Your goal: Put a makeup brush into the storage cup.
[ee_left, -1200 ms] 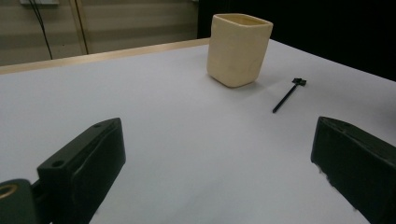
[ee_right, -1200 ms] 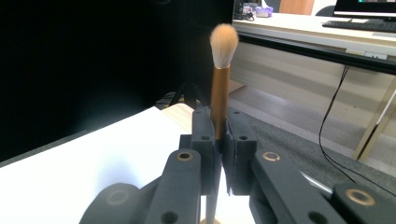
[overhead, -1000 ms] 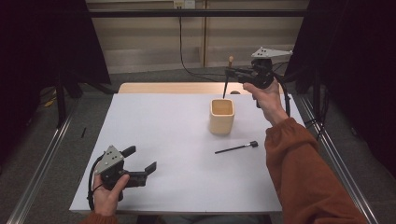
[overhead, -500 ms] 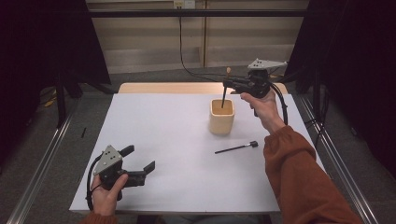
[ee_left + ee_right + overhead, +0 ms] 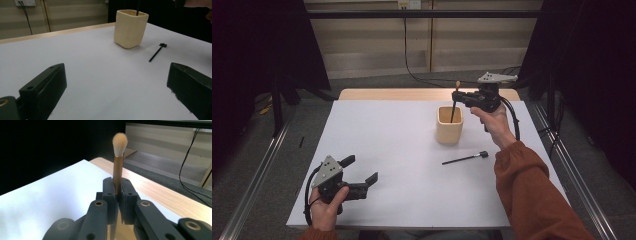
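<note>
The left gripper rests on the white sheet near the front edge, its 2 jaws spread wide with nothing between. The cup stands upright farther back. The right gripper pinches a brush, handle inside the cup. Another brush lies beside the cup.

White table sheet open across left and centre; free passage between left gripper and cream cup. Cup stands right of centre, brush upright in its mouth, right gripper above. Black-handled tool lies just right of cup, apart from it. Near edge unobstructed.
</note>
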A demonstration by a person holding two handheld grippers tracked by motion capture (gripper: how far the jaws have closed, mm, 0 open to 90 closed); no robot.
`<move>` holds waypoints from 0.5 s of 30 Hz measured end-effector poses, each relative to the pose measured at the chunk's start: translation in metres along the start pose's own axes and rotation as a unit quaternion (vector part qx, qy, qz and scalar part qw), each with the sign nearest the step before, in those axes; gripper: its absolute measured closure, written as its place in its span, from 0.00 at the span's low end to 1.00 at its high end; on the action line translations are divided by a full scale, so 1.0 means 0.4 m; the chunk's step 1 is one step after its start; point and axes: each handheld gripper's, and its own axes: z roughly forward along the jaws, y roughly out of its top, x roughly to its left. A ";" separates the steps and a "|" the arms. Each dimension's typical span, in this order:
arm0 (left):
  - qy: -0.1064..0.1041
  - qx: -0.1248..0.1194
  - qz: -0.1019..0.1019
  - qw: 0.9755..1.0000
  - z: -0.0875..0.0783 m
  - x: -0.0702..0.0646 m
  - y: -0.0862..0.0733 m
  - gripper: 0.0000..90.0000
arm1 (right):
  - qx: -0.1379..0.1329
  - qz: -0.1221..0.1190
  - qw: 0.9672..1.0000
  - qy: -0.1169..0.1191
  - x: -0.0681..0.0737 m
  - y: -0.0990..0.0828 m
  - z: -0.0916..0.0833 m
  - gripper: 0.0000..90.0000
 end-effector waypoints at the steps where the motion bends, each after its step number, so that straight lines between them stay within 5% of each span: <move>1: -0.001 0.000 0.000 1.000 0.000 0.000 0.000 0.03 | 0.001 0.001 1.000 0.000 -0.001 -0.003 0.001 0.94; 15: 0.000 0.004 0.006 1.000 0.002 -0.002 0.000 0.03 | 0.012 0.011 1.000 0.000 -0.010 -0.049 0.012 0.94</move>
